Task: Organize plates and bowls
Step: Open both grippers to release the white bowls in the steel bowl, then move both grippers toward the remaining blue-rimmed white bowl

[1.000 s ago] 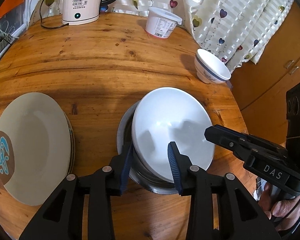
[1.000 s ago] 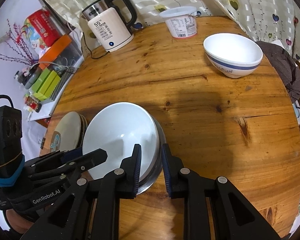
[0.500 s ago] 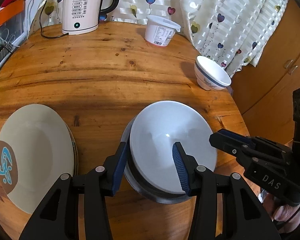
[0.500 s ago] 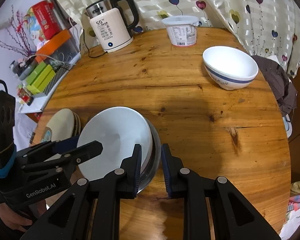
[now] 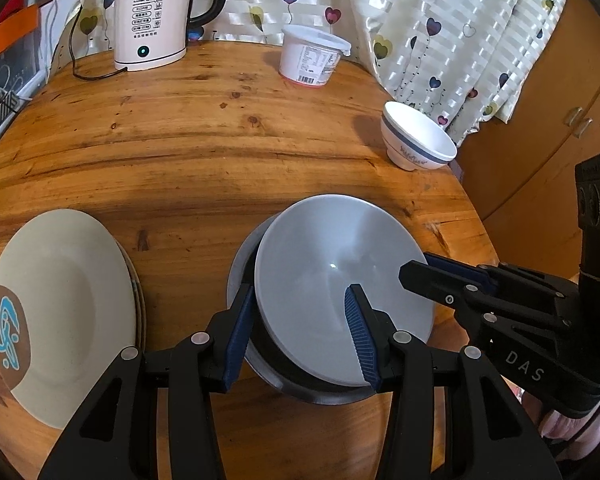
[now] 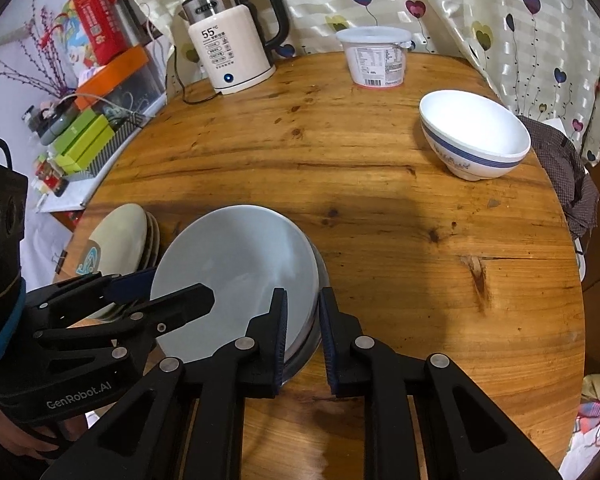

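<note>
your left gripper [image 5: 300, 330] straddles the white bowl's [image 5: 336, 280] rim, spread open – your right gripper [image 6: 303, 332] clamps both rims, metal bowl [image 5: 300, 390] mostly hidden.

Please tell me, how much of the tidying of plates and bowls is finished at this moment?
Done: the plates sit stacked at the table's left. In hand: the left gripper and right gripper each straddle the rim of the white bowl, nested in a steel bowl. Left: the blue-striped bowl stands apart.
</note>
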Available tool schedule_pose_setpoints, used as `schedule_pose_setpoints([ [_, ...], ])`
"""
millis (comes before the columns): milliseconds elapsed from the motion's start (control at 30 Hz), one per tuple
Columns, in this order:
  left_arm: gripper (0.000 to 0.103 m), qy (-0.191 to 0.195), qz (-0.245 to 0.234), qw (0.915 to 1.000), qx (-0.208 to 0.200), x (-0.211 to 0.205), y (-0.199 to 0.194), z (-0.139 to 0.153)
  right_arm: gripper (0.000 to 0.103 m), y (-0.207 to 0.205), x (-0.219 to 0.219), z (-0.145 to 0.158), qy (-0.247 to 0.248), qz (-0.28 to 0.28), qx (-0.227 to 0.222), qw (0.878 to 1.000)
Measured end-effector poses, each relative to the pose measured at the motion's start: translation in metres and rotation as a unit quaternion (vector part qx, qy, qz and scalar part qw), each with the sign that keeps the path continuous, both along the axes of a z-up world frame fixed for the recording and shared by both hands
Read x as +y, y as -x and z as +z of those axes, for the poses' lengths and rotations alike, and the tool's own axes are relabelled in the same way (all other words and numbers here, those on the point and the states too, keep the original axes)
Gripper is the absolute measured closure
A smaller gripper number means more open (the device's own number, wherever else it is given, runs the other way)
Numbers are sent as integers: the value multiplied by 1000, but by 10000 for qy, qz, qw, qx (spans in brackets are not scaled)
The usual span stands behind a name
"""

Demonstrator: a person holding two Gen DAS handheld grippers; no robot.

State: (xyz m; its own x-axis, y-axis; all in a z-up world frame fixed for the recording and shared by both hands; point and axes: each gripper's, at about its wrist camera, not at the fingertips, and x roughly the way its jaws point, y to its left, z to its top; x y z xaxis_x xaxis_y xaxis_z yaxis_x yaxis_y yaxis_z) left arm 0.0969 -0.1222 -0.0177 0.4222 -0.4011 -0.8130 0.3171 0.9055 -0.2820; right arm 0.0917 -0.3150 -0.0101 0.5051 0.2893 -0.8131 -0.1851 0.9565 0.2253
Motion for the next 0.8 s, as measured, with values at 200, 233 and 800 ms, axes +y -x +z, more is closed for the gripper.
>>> schedule_pose_setpoints([
  [200,56,25,-24,10000,8,-1,2,0,87,0,0,0,19,-20,2,10000],
  [233,56,33,-30,10000,5,-1,3,0,87,0,0,0,21,-36,-8,10000],
  [800,49,-1,-34,9989,-477,6,15,21,55,31,-12,32,554,-351,-706,9953],
])
